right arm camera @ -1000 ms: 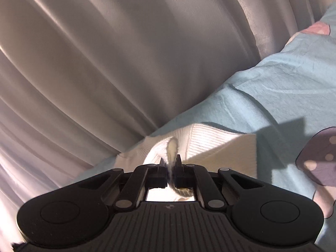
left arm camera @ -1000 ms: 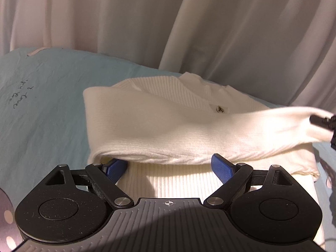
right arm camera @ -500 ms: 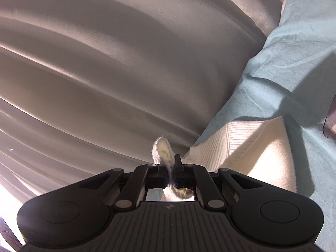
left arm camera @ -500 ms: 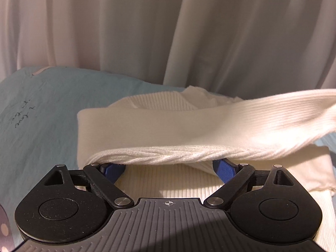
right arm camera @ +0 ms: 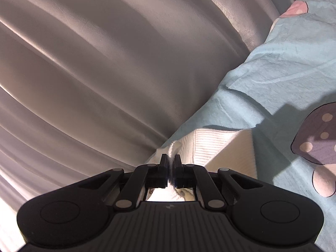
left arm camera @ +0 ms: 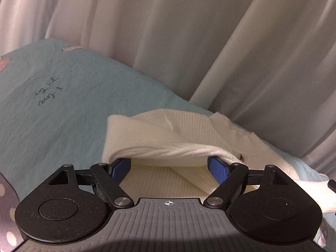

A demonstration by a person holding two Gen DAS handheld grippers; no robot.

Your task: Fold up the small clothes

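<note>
A cream ribbed sweater (left arm camera: 189, 130) lies on a light blue bedsheet (left arm camera: 52, 105). One sleeve (left arm camera: 168, 149) is folded across the body and drapes over the tips of my left gripper (left arm camera: 168, 166), which is open with its blue pads (left arm camera: 218, 168) tucked under the fold. My right gripper (right arm camera: 171, 166) is shut on the sleeve's end (right arm camera: 174, 147), with the sweater's body (right arm camera: 220, 147) just beyond it on the sheet (right arm camera: 273, 73).
Pale curtains (left arm camera: 189, 42) hang close behind the bed and fill the left of the right wrist view (right arm camera: 105, 63). The sheet carries handwriting print (left arm camera: 48, 92) and a purple mushroom print (right arm camera: 315, 134).
The sleeve held by my right gripper rose up, then came back down and now lies lower across the sweater. My left gripper has stayed open under the fold and turned left.
</note>
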